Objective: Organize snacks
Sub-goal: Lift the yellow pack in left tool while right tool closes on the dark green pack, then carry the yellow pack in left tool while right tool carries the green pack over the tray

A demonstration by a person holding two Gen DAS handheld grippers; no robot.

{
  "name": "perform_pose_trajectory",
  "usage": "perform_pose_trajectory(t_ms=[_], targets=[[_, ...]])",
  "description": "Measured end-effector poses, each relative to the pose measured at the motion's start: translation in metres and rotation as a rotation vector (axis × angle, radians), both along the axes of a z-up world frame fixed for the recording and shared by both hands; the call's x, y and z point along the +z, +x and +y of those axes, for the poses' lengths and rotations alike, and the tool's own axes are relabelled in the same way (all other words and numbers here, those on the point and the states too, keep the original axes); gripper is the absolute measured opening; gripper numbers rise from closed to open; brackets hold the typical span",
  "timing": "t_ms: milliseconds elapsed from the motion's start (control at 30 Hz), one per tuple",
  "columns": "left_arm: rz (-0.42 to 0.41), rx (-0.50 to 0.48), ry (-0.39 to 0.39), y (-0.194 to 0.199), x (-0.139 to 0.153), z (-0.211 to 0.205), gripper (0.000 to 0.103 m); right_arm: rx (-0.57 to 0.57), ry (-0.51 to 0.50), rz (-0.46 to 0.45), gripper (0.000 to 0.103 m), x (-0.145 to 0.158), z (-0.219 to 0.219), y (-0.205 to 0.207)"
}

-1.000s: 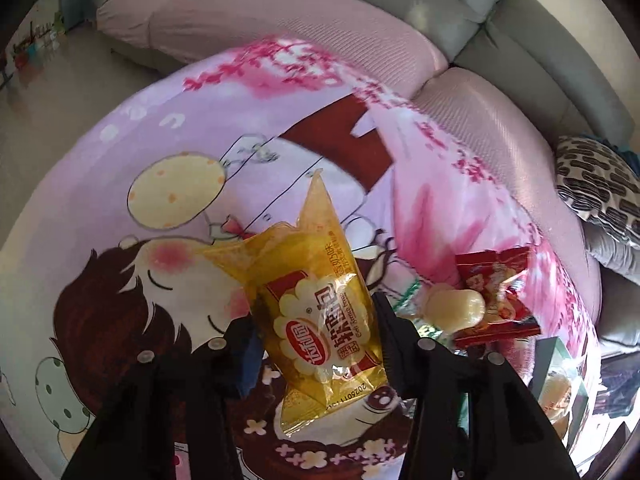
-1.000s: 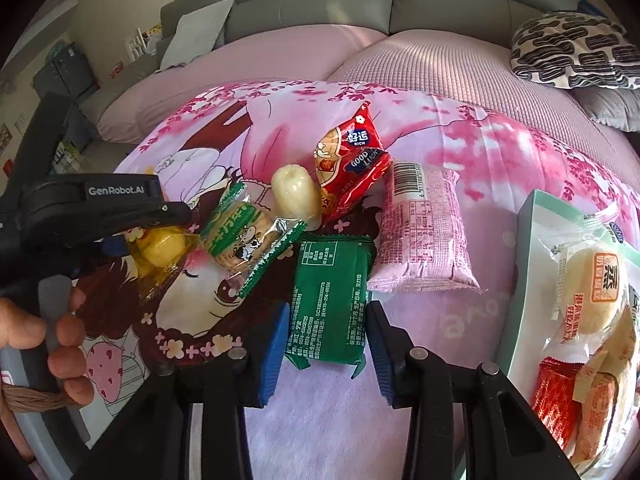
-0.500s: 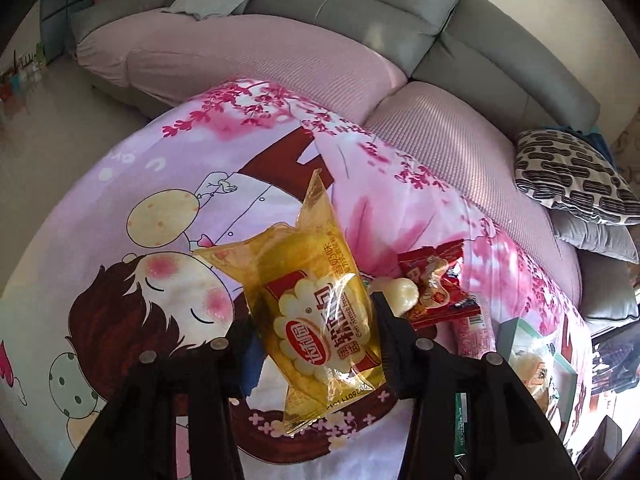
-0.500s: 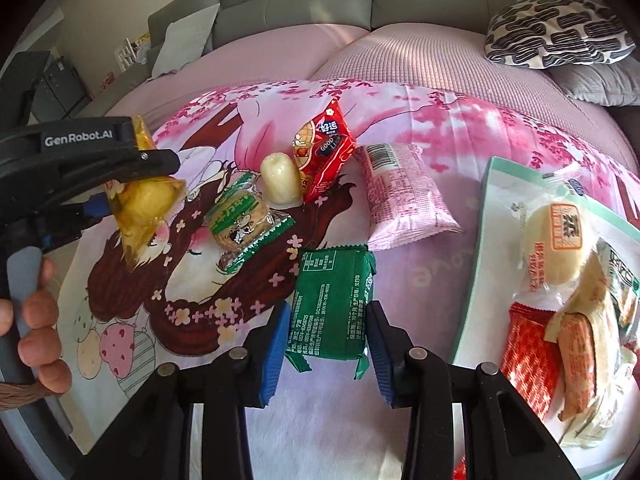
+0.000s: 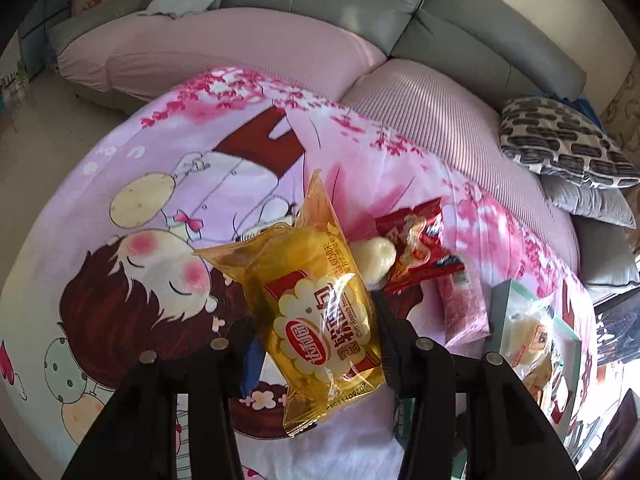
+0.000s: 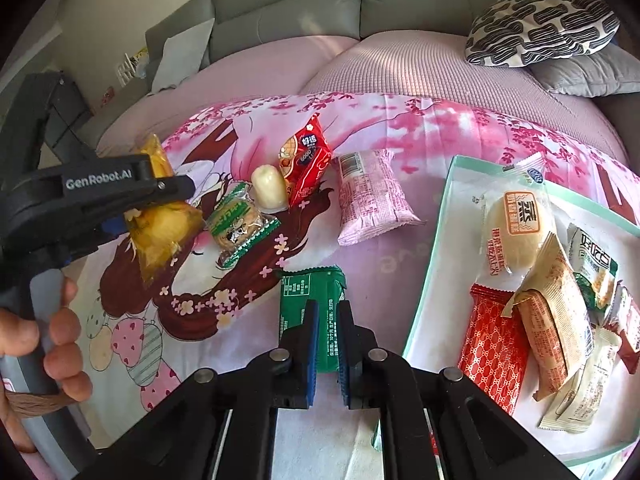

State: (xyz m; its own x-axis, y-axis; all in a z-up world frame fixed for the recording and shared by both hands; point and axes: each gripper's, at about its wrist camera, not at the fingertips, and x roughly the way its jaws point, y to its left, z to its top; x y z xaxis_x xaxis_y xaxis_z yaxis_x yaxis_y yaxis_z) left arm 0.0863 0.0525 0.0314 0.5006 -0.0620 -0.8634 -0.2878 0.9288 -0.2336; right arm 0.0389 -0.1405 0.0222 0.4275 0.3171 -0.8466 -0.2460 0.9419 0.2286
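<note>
My left gripper (image 5: 316, 320) is shut on a yellow bread packet (image 5: 316, 316) and holds it above the cartoon cloth; it also shows in the right wrist view (image 6: 164, 224). My right gripper (image 6: 326, 320) has its jaws nearly closed, low over the near end of a green packet (image 6: 310, 300); whether it pinches the wrapper I cannot tell. On the cloth lie a green-and-white biscuit pack (image 6: 238, 222), a white bun (image 6: 269, 188), a red packet (image 6: 305, 158) and a pink packet (image 6: 370, 196). A pale green tray (image 6: 448, 216) at the right holds several snacks.
The cartoon cloth (image 5: 120, 184) covers a table in front of a grey and pink sofa (image 6: 288, 16). A patterned cushion (image 6: 540, 28) lies at the far right. The person's left hand (image 6: 48, 340) holds the left gripper's handle.
My right gripper's jaws have closed in from wide open and it has pulled back and up. My left gripper has lifted the yellow packet higher and swung toward the right.
</note>
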Motion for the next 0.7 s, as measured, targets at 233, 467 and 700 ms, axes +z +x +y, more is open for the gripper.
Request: perform_pose_trajectory(t_ms=[233,467,700], targets=[[0.032,0.004,-0.010,-0.003,-0.009,0.003,0.050,0.009,-0.030,0.011,0.011,-0.012,0.005,0.002],[0.045,-0.012,-0.031,0.000,-0.013,0.001,0.050,0.028,-0.031,0.010,0.034,-0.019,0.012,0.008],[0.062,-0.004,-0.051,0.002,-0.020,0.005,0.050,0.068,-0.087,-0.010,0.036,-0.028,0.029,0.010]])
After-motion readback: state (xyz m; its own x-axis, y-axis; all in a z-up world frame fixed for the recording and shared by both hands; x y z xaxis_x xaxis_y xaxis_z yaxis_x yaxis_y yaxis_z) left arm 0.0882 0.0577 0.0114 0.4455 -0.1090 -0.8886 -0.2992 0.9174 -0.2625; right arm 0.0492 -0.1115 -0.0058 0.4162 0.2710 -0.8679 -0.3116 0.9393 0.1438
